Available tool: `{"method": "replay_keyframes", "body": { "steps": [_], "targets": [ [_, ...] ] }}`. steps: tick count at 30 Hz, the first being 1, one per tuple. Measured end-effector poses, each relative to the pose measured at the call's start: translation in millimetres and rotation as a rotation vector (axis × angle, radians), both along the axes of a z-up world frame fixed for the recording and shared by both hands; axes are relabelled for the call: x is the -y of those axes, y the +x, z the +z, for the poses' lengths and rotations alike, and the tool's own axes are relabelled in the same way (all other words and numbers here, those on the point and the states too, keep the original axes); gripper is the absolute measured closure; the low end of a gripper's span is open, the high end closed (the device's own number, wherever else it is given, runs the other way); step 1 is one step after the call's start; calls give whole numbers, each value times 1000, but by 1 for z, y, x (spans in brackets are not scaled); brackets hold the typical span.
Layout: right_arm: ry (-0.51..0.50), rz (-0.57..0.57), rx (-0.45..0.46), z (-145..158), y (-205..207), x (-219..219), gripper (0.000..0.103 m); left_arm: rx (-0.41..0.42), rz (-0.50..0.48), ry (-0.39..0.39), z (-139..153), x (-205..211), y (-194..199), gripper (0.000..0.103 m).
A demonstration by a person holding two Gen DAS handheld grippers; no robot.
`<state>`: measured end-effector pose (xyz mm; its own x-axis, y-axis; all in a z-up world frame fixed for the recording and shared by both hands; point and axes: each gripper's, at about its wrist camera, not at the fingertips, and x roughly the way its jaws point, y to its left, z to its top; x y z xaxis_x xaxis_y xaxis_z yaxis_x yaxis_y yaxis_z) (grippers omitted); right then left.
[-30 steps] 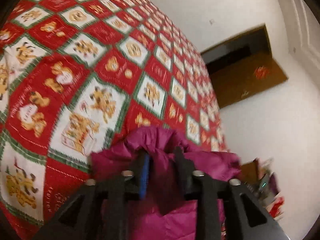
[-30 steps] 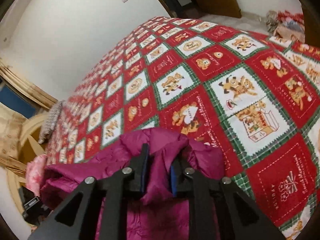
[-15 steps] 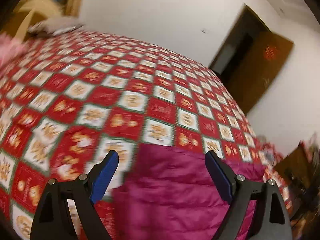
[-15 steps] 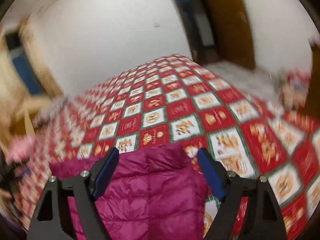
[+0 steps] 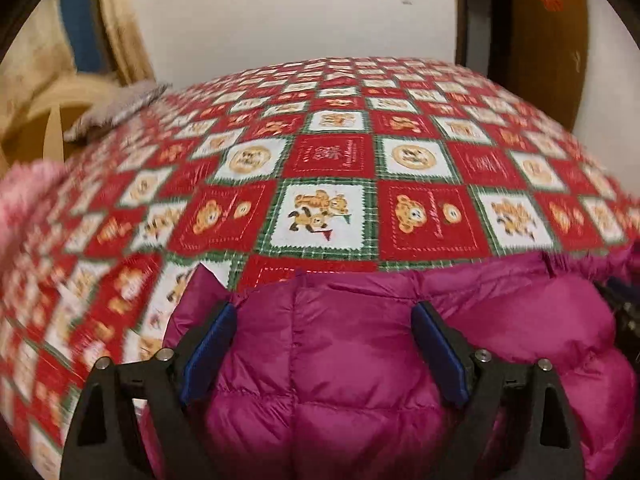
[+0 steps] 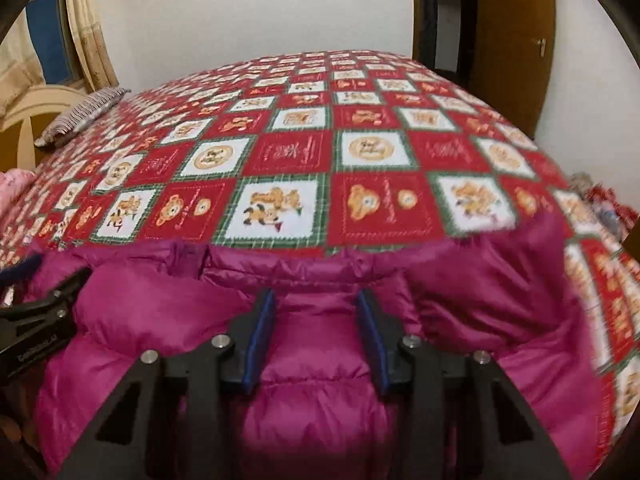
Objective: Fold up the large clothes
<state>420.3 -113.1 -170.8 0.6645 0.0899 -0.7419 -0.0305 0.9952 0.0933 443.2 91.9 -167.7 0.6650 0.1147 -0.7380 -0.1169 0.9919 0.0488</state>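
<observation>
Filling the room, the bed (image 6: 360, 152) carries a magenta puffer jacket (image 6: 320, 360) at its near edge: light, soft, slippery, best taken at a hem. No containers in sight. Left claw (image 5: 324, 348) opening wide; right claw (image 6: 316, 336) narrowing, neither pinching fabric.
</observation>
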Motion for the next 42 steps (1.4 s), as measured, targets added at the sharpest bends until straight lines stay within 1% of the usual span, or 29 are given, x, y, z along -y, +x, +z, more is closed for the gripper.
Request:
{"method": "replay_keyframes", "body": {
  "steps": [3, 5, 7, 11, 13, 15, 16, 18, 19, 21, 23, 26, 28, 29, 33, 35, 38, 39, 40, 41, 42],
  "targets": [
    [8, 17, 0, -5, 3, -2, 57, 8, 28, -68, -9, -12, 0, 6],
    [28, 19, -4, -7, 7, -2, 57, -2, 47, -93, -14, -11, 2, 5],
    [34, 21, -7, -9, 8, -2, 57, -16, 58, -89, -21, -8, 9, 4],
    [19, 11, -3, -11, 11, -6, 57, -32, 67, -50, -27, 0, 18, 3],
    [5, 10, -5, -11, 11, -8, 57, -29, 68, -57, -27, -1, 17, 3],
    [15, 8, -12, -8, 10, -4, 57, -26, 68, -68, -26, -4, 16, 3],
    [8, 1, -16, -6, 9, -1, 62, -26, 68, -70, -26, -5, 16, 3],
    [-16, -36, -3, 3, 1, 11, 67, -24, 68, -74, -26, -6, 16, 3],
    [-26, -75, 12, 10, -6, 25, 69, -24, 68, -74, -26, -6, 16, 3],
    [-64, -135, 13, 16, -12, 46, 69, -25, 67, -70, -26, -6, 16, 3],
    [-103, -185, -14, 11, -17, 69, 70, -25, 67, -72, -26, -6, 16, 3],
    [-90, -229, -34, -5, -23, 92, 70, -24, 64, -74, -25, -5, 15, 3],
    [-22, -248, -28, -11, -24, 103, 70, -24, 64, -71, -25, -4, 16, 3],
    [-17, -253, -25, -12, -24, 104, 70, -24, 64, -71, -25, -4, 16, 3],
    [-56, -267, -18, -15, -22, 101, 70, -30, 63, -71, -26, -4, 16, 3],
    [-60, -267, -19, -13, -22, 101, 68, -43, 56, -82, -25, -5, 17, 3],
    [-88, -276, -46, -13, -21, 100, 60, -93, 9, -131, -14, -14, 11, 3],
    [-106, -289, -81, -10, -21, 102, 48, -85, -10, -161, -3, -20, -1, 3],
    [-96, -291, -95, -7, -23, 105, 44, -64, -22, -183, 7, -26, -12, 3],
    [-75, -296, -94, -1, -29, 108, 45, -43, -33, -198, 15, -31, -24, 3],
    [-51, -311, -55, 12, -45, 110, 49, -5, -47, -205, 28, -40, -44, 3]
  ]
}}
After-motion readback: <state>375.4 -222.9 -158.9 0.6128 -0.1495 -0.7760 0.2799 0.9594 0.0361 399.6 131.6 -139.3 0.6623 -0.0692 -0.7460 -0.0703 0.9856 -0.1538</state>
